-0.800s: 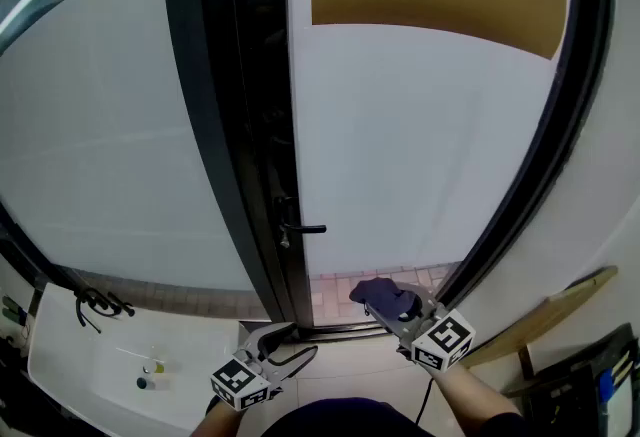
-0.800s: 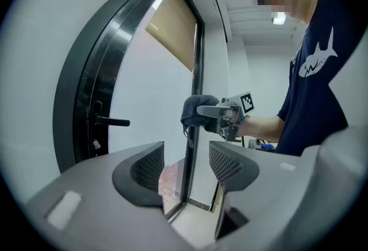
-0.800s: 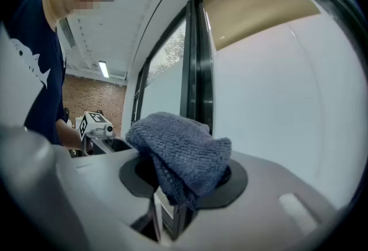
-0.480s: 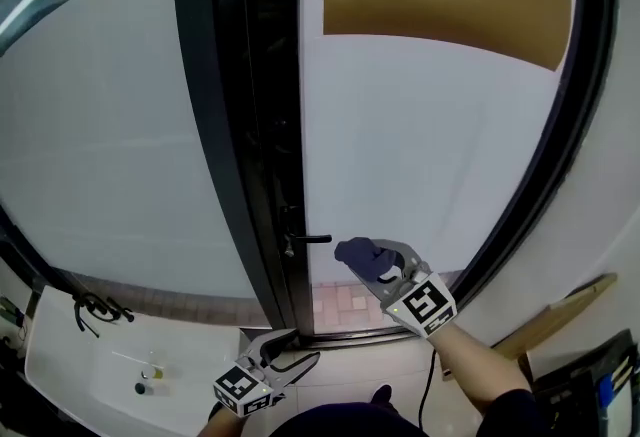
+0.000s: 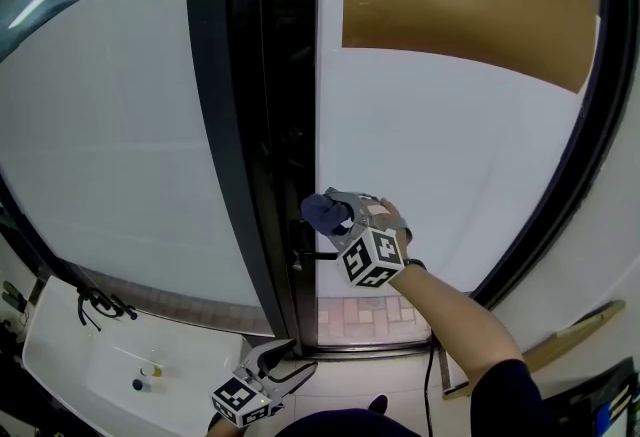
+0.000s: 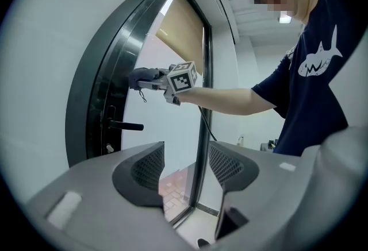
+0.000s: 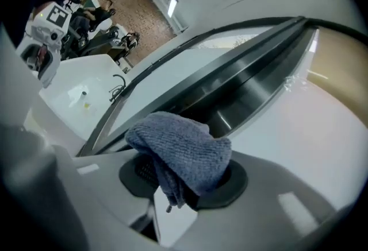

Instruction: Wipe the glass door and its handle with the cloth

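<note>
Fingers of right gripper (image 5: pixel 338 212) pinch cloth (image 5: pixel 322 213). Arm (image 5: pixel 452 311) stretched toward glass door (image 5: pixel 450 155), handle (image 5: pixel 318 254) just below fingers. Gripper is higher than 0.8 s ago. Left gripper (image 5: pixel 288 361) fingers spread, empty.

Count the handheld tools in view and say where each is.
2. The right tool, shut on the blue cloth, is up by the glass door, above its handle; the left tool hangs low, open and empty.

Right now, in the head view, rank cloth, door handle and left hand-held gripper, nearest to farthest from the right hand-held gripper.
1. The cloth: clamped in the right hand-held gripper.
2. The door handle: just below it.
3. The left hand-held gripper: low, bottom left.
</note>
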A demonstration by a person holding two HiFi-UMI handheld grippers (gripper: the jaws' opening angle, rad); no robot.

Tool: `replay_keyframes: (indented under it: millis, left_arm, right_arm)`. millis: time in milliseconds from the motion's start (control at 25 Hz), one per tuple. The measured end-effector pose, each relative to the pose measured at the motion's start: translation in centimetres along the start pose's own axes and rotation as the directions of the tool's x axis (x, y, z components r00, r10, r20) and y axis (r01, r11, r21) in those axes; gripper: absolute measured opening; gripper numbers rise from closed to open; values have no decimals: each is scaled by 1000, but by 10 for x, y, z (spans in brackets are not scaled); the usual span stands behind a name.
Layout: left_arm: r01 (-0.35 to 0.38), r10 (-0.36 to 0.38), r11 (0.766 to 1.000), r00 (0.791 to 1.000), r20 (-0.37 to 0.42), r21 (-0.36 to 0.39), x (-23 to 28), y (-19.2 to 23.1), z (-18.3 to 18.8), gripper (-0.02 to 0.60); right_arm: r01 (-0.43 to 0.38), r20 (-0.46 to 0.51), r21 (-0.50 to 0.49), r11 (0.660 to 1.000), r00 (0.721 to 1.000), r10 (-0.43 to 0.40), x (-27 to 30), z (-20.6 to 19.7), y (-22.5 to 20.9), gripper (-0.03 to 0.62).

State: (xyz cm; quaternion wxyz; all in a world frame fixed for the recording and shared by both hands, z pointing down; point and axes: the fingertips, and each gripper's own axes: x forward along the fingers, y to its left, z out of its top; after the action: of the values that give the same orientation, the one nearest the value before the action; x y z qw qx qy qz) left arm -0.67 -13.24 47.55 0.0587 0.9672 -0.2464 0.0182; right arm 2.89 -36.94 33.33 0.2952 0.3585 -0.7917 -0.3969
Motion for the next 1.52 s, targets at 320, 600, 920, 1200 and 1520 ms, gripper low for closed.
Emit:
replay_keyframes:
  millis: [320, 600, 920, 1200, 1520]
  left_arm:
    - [-43, 43, 999, 999, 2, -28, 7, 11, -7, 239]
    - [-12, 11, 1000, 1000, -18, -26, 21, 9, -10, 239]
    - [23, -23, 1000, 999, -30, -10, 29, -4, -6, 239]
    - [37, -37, 999, 999, -38, -7, 28, -11, -9, 239]
    - [53, -53, 999, 998, -35, -5, 25, -25, -11, 238]
  right_arm:
    - [-16, -42, -195, 981, 999, 7, 42, -13, -2, 139]
    - [-10, -105, -307, 952, 994, -23, 37, -39, 1, 129]
    - [7, -180, -326, 945, 981, -69, 3, -82, -8, 129]
    - [52, -277, -274, 960, 952, -131, -45, -136, -33, 129]
    - [112, -390, -224, 968, 900, -194, -93, -182, -55, 129]
